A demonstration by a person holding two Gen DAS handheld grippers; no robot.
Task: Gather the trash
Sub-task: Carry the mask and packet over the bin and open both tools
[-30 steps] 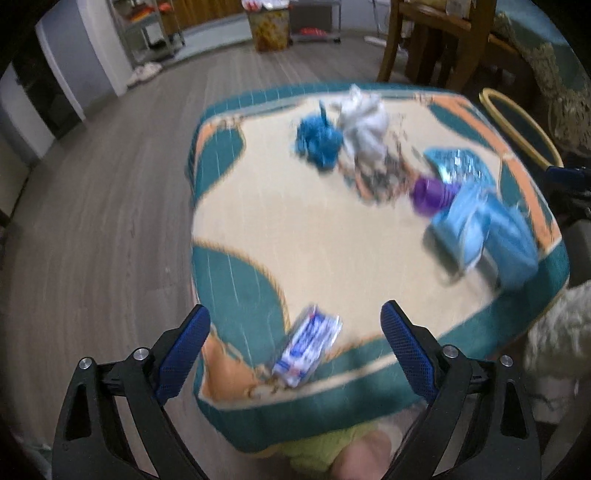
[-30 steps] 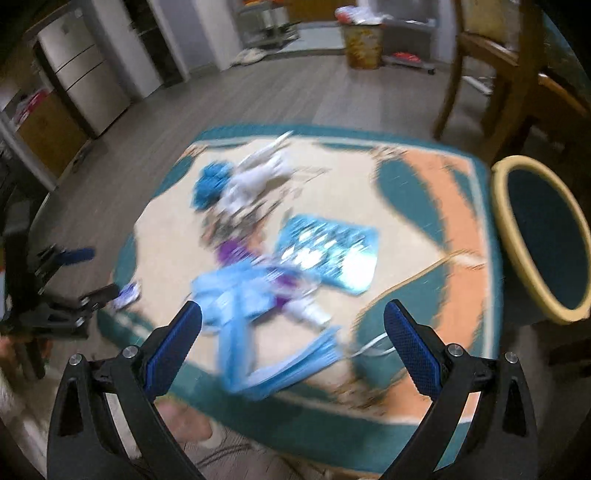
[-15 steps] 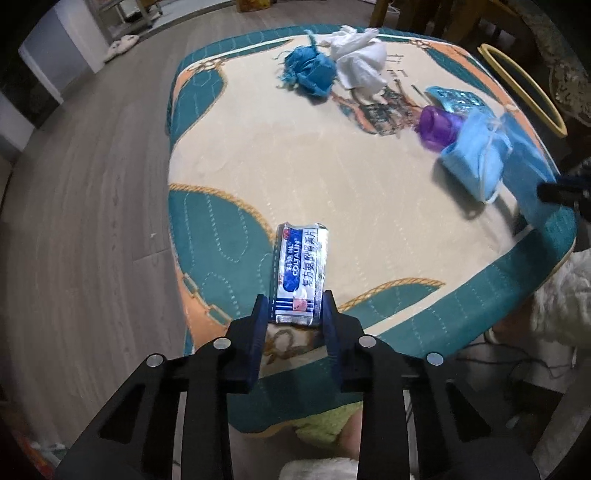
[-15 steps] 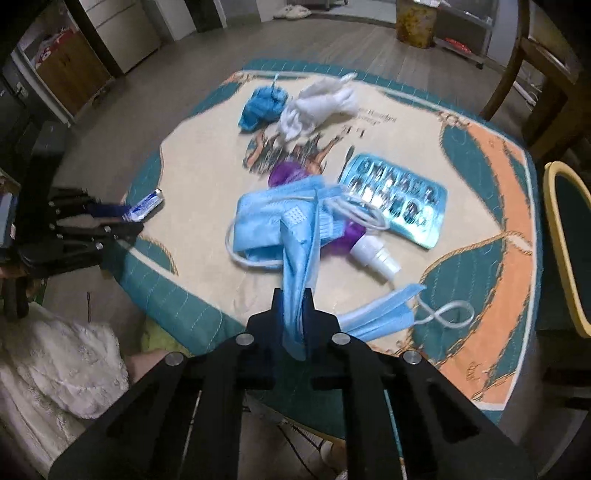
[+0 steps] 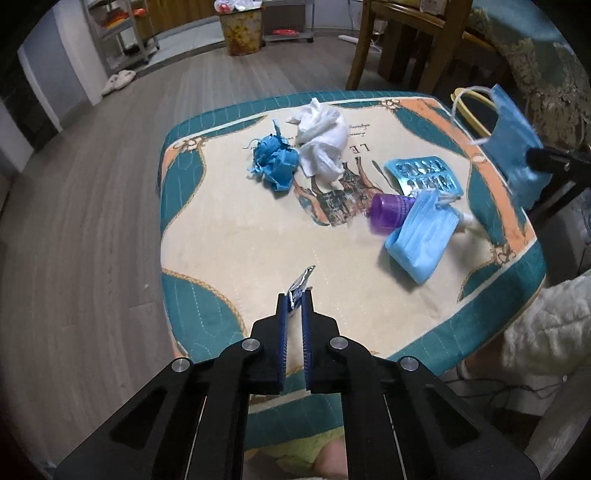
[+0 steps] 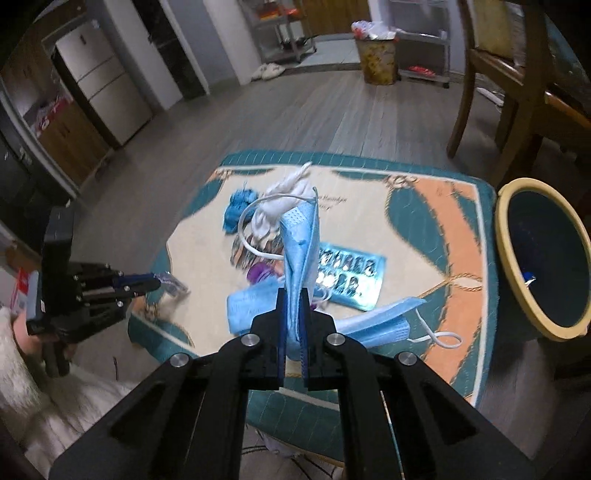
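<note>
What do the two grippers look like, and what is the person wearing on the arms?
Both grippers are alike: the left gripper and right gripper have matte black angular frames with triangular cut-outs and round silver bolt heads. The fingers carry textured blue pads. No cables or markings show on them. The person wears a fluffy white sleeve.

I'm working in someone's home, in an open living and dining area. I see grey wood-plank flooring [image 6: 207, 122], a tall fridge [image 6: 99, 81] against the wall, wooden dining chairs [image 5: 402, 40], house slippers [image 5: 118, 79] left on the floor, a metal shelf rack [image 5: 122, 33], and a low surface [image 5: 221, 221] under a quilted teal and peach cover.
</note>
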